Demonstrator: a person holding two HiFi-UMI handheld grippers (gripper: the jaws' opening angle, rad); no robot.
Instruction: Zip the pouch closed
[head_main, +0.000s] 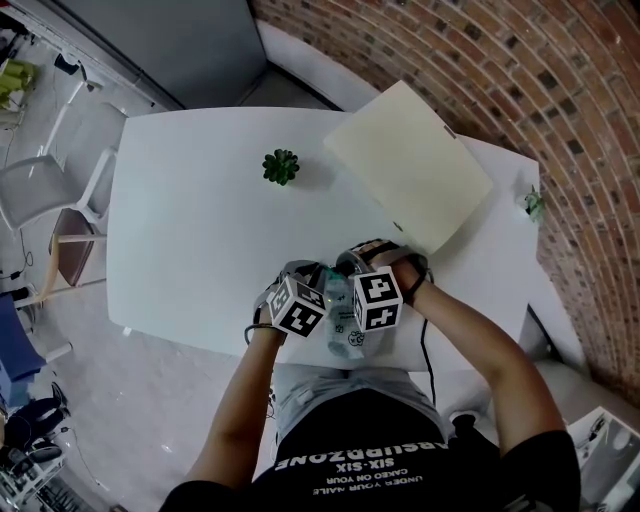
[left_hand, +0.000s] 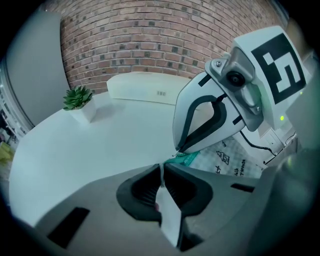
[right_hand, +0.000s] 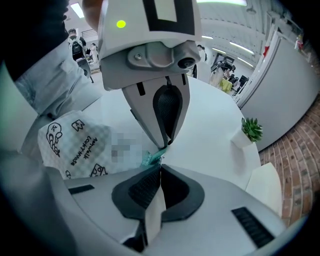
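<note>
The pouch (head_main: 347, 335) is a white checked fabric bag with black printed drawings and a teal zipper. It lies near the white table's (head_main: 200, 250) front edge, between my two grippers. In the left gripper view the pouch (left_hand: 231, 159) spreads to the right and the teal zipper end (left_hand: 187, 158) sits at my jaw tips. My left gripper (left_hand: 162, 167) is shut there on the pouch's edge. My right gripper (right_hand: 160, 169) faces it tip to tip and is shut on the teal zipper (right_hand: 151, 158). In the head view the marker cubes hide both sets of tips (head_main: 325, 295) (head_main: 346, 291).
A small potted plant (head_main: 281, 166) stands mid-table. A large flat beige board (head_main: 408, 165) lies at the back right, overhanging the edge. A white chair (head_main: 50, 190) stands left of the table, and a brick wall (head_main: 560, 90) runs along the right.
</note>
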